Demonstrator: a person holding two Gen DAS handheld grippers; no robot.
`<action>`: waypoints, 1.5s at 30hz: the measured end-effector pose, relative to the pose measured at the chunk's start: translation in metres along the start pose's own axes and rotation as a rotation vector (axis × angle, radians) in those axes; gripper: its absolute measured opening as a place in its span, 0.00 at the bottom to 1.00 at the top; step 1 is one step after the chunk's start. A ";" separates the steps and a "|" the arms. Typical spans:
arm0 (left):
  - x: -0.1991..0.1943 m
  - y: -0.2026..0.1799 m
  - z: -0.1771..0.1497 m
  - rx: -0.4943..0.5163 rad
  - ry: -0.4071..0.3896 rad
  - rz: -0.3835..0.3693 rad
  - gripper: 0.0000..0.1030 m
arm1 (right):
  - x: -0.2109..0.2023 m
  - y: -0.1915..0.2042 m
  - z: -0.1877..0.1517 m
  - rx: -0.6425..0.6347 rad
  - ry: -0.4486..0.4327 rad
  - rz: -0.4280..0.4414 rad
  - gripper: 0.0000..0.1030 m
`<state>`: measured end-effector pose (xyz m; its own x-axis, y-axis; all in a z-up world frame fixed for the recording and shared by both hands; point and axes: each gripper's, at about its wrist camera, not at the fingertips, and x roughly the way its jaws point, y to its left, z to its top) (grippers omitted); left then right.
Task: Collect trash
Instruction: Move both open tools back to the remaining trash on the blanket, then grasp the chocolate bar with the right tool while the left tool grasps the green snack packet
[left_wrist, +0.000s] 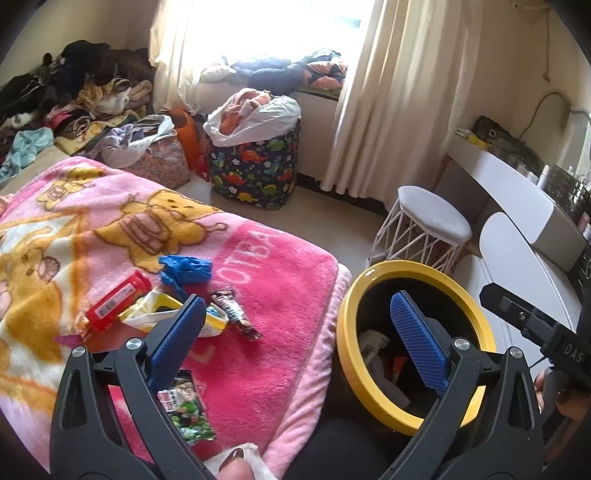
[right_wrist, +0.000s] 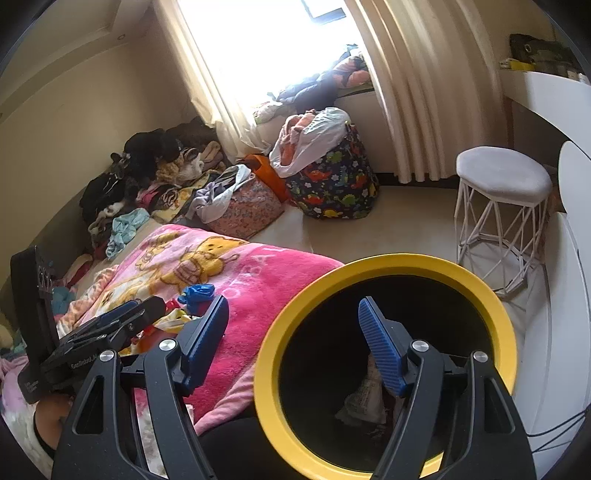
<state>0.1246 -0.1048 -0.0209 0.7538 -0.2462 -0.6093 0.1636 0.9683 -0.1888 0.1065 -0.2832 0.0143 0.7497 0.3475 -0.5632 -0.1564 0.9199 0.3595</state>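
Trash lies on a pink blanket: a red tube, a crumpled blue glove, a yellow-white wrapper, a dark candy wrapper and a green snack packet. A yellow-rimmed bin stands beside the bed with wrappers inside. My left gripper is open and empty, above the blanket's edge. My right gripper is open and empty, over the bin's rim. The left gripper also shows in the right wrist view, over the trash.
A white wire stool and a white desk stand to the right. A dinosaur-print basket and a floral basket full of clothes sit by the curtain. Clothes are piled at the far left.
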 end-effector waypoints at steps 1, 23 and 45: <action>-0.001 0.003 0.000 -0.005 -0.004 0.005 0.89 | 0.001 0.002 0.000 -0.006 0.002 0.003 0.68; -0.018 0.049 -0.001 -0.075 -0.035 0.065 0.89 | 0.028 0.057 0.000 -0.131 0.052 0.075 0.68; -0.027 0.102 -0.015 -0.146 -0.016 0.121 0.89 | 0.073 0.098 -0.002 -0.219 0.140 0.131 0.68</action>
<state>0.1113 -0.0005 -0.0352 0.7726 -0.1262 -0.6222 -0.0224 0.9740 -0.2253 0.1448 -0.1669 0.0074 0.6204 0.4735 -0.6252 -0.3927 0.8776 0.2750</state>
